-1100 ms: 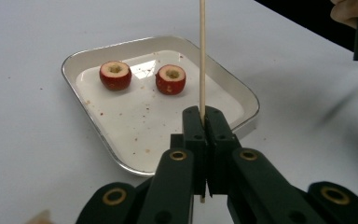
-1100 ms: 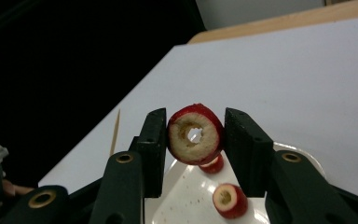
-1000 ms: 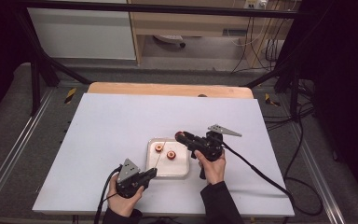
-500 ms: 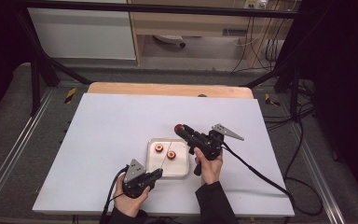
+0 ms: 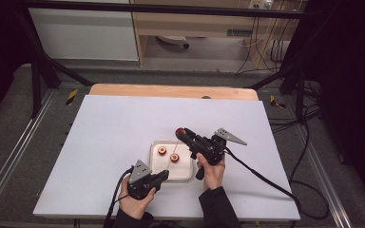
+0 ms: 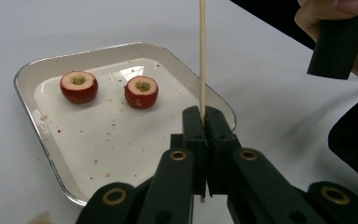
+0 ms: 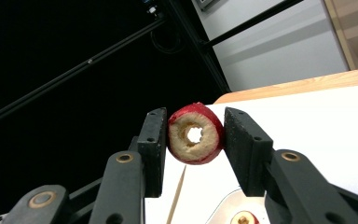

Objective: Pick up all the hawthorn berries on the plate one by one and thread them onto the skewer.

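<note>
Left gripper (image 6: pixel 204 122) clamps the skewer (image 6: pixel 202 51) – right gripper (image 7: pixel 193 135) pinches a cored fruit (image 7: pixel 195 134) (red)

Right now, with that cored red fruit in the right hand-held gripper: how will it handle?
The cored red fruit probably bruises or splits if squeezed harder: it is a soft ring with a hole through it. Likely light. Set on its rounded edge it may roll; the two in the tray sit flat.

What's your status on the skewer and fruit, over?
Left gripper shut on skewer, upright. Right gripper shut on cored fruit, raised. Two fruits in tray. Nothing blocking.
</note>
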`<state>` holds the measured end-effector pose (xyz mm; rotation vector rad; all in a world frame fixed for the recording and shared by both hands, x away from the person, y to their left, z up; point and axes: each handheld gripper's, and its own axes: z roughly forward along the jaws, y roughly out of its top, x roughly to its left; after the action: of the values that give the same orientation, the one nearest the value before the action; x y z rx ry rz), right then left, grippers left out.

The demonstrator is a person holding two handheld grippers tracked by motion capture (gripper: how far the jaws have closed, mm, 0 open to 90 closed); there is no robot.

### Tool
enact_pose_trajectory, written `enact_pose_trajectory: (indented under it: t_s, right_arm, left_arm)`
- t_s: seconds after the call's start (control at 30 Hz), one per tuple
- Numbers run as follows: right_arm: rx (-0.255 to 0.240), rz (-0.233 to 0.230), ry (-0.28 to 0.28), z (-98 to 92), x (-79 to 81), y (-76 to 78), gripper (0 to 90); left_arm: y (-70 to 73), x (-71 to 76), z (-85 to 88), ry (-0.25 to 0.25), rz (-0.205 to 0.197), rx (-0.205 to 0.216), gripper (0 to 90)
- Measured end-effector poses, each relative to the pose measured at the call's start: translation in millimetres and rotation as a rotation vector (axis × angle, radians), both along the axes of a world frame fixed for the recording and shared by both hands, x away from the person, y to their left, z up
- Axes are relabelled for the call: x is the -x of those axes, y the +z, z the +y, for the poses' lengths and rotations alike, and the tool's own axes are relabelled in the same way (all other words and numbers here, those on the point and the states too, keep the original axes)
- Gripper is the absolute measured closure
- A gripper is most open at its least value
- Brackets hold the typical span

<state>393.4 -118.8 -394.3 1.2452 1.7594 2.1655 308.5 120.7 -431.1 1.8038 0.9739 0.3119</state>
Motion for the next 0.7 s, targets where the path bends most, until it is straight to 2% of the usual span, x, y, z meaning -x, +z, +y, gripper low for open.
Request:
enact_pose_trajectory:
  t_s: [0.7]
  right_arm:
    - [-0.018,0.001,0.009,2.2,1.3,-2.2,61.3]
  left_arm:
    - [-0.2,-0.7,3.1,0.007,0.0,0.008,88.6]
